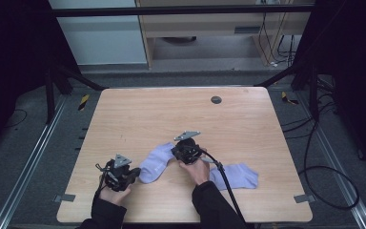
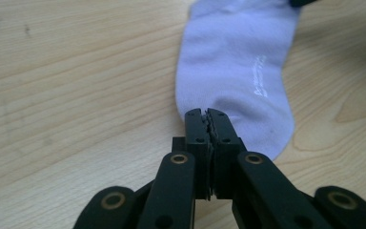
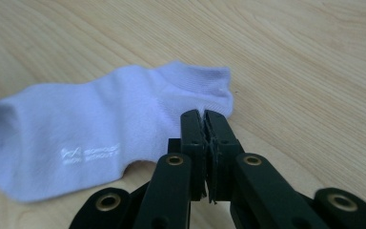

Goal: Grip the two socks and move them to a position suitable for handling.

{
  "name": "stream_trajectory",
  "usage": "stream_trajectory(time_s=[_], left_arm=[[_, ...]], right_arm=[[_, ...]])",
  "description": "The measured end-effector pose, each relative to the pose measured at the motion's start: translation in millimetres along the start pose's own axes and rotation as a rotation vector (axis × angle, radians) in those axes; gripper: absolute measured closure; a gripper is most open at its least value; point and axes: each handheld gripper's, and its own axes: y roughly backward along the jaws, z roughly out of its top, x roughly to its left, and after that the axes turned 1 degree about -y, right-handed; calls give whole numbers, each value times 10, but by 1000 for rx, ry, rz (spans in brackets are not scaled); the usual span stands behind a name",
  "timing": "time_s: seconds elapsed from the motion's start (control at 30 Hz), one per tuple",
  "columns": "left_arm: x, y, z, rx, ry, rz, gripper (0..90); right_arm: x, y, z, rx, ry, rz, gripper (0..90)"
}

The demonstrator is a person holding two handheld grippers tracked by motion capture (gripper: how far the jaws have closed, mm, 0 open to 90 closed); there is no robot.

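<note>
On the counter, near the front edge and about midway along it, lies a lavender ankle sock with small white lettering on its side. A second lavender sock sits to its right, closer to the front right corner; the right forearm and the gripper's cable cross it.

Left gripper: low by the front left part of the counter, at the left end of the near sock. Jaws are closed together. Its own view puts the tips right at the rounded end of the sock; the fabric edge meets the jaw tips, but I can't tell whether any cloth is actually pinched between the pads. No fabric shows in the seam between the jaws.

Right gripper: over the other end of the same sock, hand behind it. Jaws also closed together. Its own view shows the tips at the lower edge of the sock, just below the ribbed cuff opening; same caveat, a pinch is not confirmable.

Sock lies flat on the wood, no lift visible at either end. Round dark grommet sits near the far edge, well apart from everything.
</note>
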Motion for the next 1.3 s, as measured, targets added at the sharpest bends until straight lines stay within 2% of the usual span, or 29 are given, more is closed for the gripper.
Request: stream_trajectory(time_s=[0.1,0.23,0.27,0.5,0.73,0.8,0.87,0.93,1.03,1.17,1.3], left_arm=[[37,-2,1,-1,10,11,882],[32,2,15,-1,-3,16,883],[30,-3,21,-6,-5,23,883],[94,-59,67,10,-12,57,882],[160,-140,53,38,-25,73,878],[160,-152,48,43,-30,73,872],[159,-157,43,37,-33,75,858],[165,-157,40,32,-34,72,789],[172,-128,45,15,-26,77,751],[195,-58,55,-32,-4,91,704],[200,6,75,-68,20,89,681]], right_arm=[[51,93,-10,-4,14,5,878],[71,150,-46,9,8,6,878],[85,169,-75,11,-7,14,878],[224,294,-274,34,-8,51,876],[360,306,-400,43,-13,86,872],[379,294,-424,48,-3,77,870],[379,271,-448,52,-1,69,864],[372,273,-466,54,-15,61,845],[368,288,-481,48,-14,62,809],[353,384,-471,30,-18,53,754],[279,544,-437,-16,-27,34,701]])
